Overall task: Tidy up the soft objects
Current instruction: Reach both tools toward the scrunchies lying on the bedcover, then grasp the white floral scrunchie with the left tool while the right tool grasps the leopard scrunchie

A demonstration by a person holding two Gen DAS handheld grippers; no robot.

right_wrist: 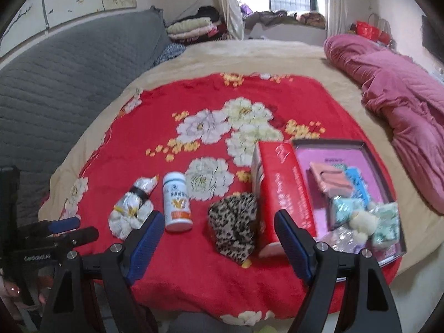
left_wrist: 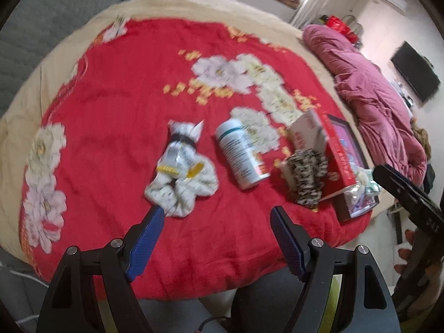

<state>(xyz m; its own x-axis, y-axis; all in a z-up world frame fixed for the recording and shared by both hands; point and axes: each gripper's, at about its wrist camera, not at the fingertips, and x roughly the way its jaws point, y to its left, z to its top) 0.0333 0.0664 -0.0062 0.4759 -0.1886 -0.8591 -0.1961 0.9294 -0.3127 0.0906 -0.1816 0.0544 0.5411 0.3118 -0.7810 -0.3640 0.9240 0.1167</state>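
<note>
A white patterned scrunchie lies on the red floral blanket, with a crumpled tube resting across it. My left gripper is open and empty, its left finger close to the scrunchie. A leopard-print scrunchie lies beside a red box. My right gripper is open and empty, hovering in front of the leopard scrunchie. A shallow tray at the right holds several soft items, including a pink cloth and a cream pompom. The leopard scrunchie also shows in the left wrist view.
A white bottle lies between the two scrunchies; it also shows in the left wrist view. A pink quilt is heaped at the right. A grey headboard is at the left. The blanket's front edge is just below the grippers.
</note>
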